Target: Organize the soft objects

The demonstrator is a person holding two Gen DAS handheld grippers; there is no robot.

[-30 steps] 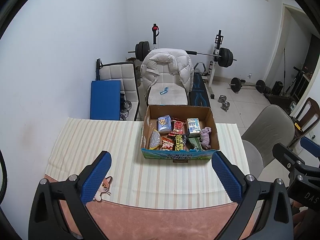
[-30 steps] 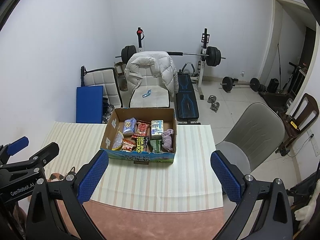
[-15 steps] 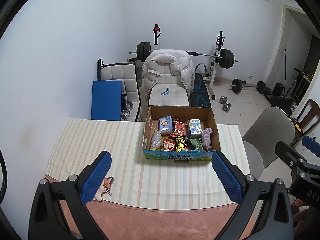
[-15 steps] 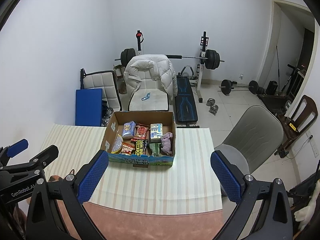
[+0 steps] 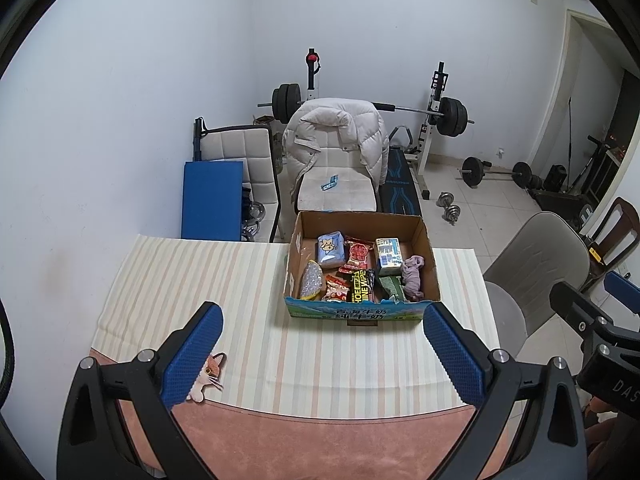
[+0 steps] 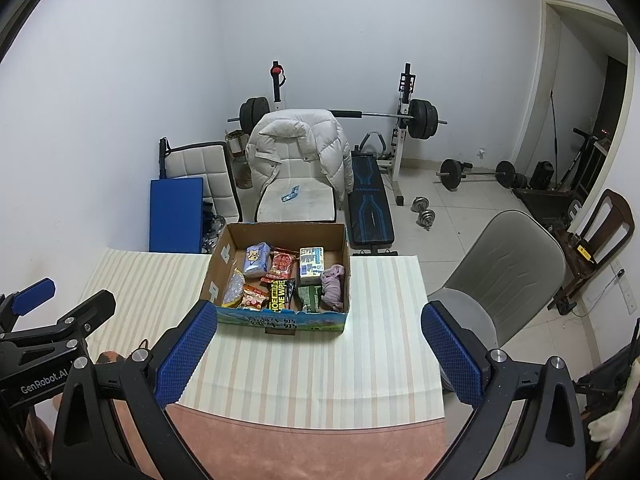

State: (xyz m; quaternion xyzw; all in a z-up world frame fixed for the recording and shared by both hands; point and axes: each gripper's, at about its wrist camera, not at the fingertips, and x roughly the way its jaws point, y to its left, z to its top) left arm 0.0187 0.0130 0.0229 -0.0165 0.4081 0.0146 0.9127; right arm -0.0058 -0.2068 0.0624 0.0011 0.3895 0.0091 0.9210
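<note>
Both the left hand-held gripper and the right hand-held gripper hang spread wide and empty above the worktop. The soft things sit in the cardboard box ahead. I'd reach in from above for the mauve cloth by its right wall and pinch mid-bundle.

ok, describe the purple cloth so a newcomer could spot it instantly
Find the open cardboard box on the striped tablecloth. Look along its inside right wall: the purple cloth lies crumpled there, beside a green packet and just in front of a white carton. It is the only limp fabric item; everything else is printed packaging.
</note>
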